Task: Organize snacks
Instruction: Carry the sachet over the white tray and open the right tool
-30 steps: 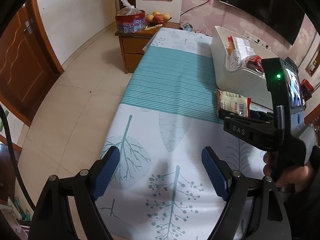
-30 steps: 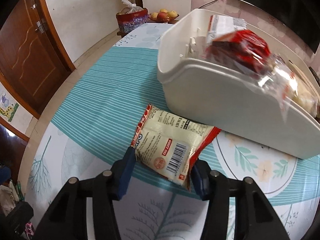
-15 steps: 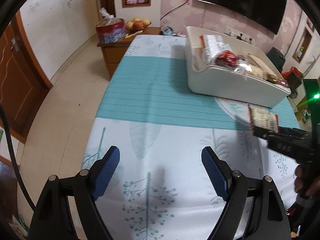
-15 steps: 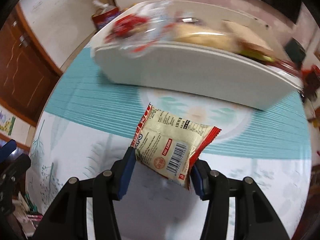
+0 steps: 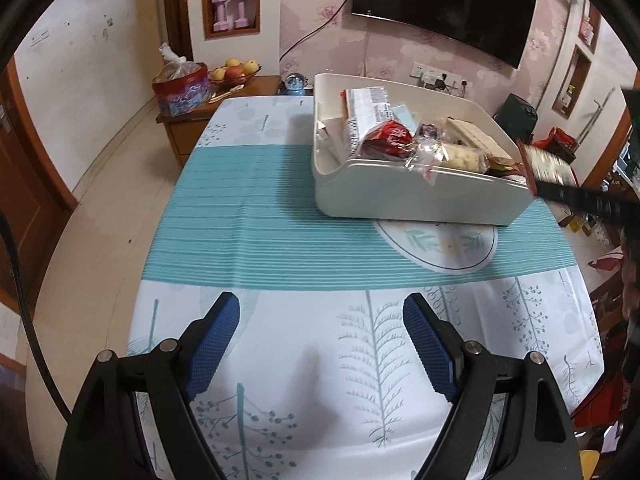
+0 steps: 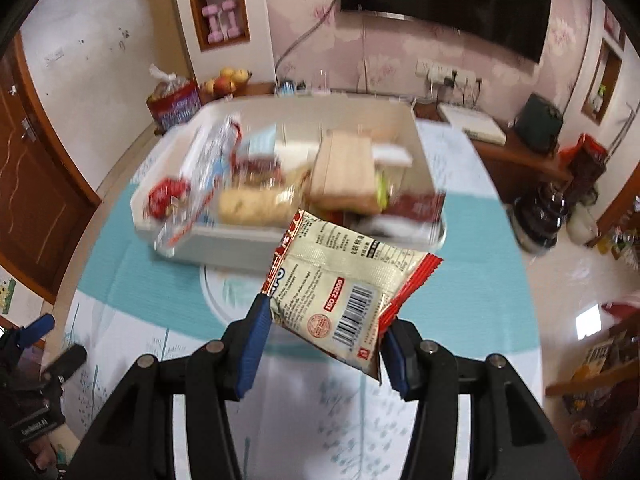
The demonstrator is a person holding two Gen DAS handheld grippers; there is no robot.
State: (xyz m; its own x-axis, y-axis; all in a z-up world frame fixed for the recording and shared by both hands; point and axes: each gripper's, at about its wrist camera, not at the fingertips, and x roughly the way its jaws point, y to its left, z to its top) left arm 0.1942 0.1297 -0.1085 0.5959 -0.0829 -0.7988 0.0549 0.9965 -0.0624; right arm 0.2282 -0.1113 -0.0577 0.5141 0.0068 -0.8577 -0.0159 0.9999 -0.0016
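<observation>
My right gripper (image 6: 324,320) is shut on a cream and red snack packet (image 6: 344,284) and holds it in the air in front of the white bin's (image 6: 224,246) near wall. The bin holds several wrapped snacks (image 6: 260,204). In the left wrist view the bin (image 5: 400,196) stands on the table's far right, and the right gripper with the packet (image 5: 546,166) shows blurred at the bin's right end. My left gripper (image 5: 322,344) is open and empty above the near part of the table.
The table has a teal and white leaf-print cloth (image 5: 256,216). A wooden cabinet (image 5: 192,128) with a red bag and a fruit bowl (image 5: 234,74) stands beyond the far end. A door (image 5: 24,184) is at left. Clutter lies on the floor at right (image 6: 560,196).
My right gripper has lifted the packet off the table and swung right and up to the bin's level. My left gripper has pulled back, still open.
</observation>
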